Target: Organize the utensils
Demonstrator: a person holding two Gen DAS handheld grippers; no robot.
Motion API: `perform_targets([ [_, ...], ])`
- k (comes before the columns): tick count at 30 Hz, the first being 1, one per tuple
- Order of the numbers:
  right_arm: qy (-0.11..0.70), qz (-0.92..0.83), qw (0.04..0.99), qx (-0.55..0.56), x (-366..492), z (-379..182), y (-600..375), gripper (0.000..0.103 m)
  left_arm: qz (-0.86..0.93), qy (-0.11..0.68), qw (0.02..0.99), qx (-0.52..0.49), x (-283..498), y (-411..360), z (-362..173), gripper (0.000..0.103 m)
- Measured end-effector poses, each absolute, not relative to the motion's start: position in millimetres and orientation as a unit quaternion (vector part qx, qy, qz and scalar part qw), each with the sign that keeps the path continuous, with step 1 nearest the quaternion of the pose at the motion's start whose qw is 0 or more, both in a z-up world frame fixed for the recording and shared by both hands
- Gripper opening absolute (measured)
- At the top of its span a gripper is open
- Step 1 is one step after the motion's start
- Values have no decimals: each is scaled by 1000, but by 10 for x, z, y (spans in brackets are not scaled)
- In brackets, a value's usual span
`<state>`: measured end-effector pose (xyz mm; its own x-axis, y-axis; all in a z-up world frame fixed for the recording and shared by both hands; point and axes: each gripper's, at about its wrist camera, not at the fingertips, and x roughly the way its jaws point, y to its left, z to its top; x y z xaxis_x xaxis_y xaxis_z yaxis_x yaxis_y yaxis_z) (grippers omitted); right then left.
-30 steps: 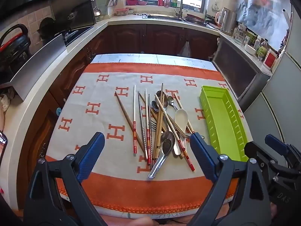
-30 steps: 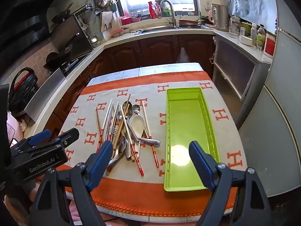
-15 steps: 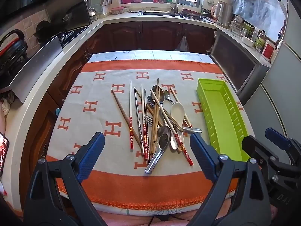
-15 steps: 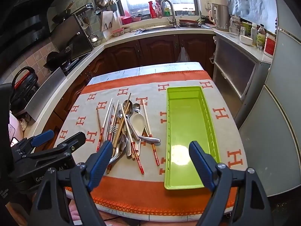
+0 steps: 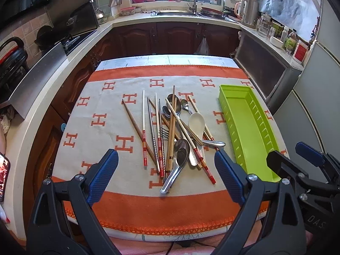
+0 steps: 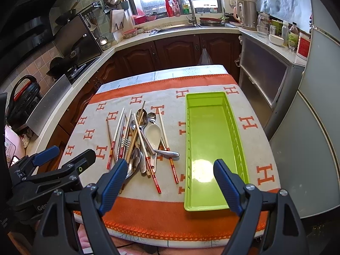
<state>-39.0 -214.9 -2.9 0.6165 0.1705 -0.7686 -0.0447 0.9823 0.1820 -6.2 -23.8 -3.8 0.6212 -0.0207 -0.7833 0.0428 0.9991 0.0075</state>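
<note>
A heap of utensils (image 5: 172,136) (image 6: 140,140) lies mid-table: wooden and red-banded chopsticks, metal spoons, a fork, and a white ceramic spoon (image 5: 197,124) (image 6: 153,135). To its right stands a long lime-green tray (image 5: 247,127) (image 6: 209,140) with nothing in it. My left gripper (image 5: 166,174) hangs open above the table's near edge, in front of the heap. Over the tray's near end and the heap's right side, my right gripper (image 6: 170,181) is open too. Neither holds anything.
An orange-and-beige cloth with H marks (image 5: 125,142) covers the small table. Kitchen counters wrap around on the left, back and right, with a stove (image 6: 70,68), a sink (image 6: 182,24) and a kettle (image 6: 246,13). A grey fridge (image 6: 314,106) stands close on the right.
Both grippers have drawn back and up a little from the table, so the heap and tray sit slightly farther off. Nothing on the table has moved.
</note>
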Motion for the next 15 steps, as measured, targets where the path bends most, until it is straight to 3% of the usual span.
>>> perform_targets([
  [15, 437, 60, 895, 75, -390, -51, -2167, 83, -17, 436, 900, 14, -59, -259, -35, 91],
])
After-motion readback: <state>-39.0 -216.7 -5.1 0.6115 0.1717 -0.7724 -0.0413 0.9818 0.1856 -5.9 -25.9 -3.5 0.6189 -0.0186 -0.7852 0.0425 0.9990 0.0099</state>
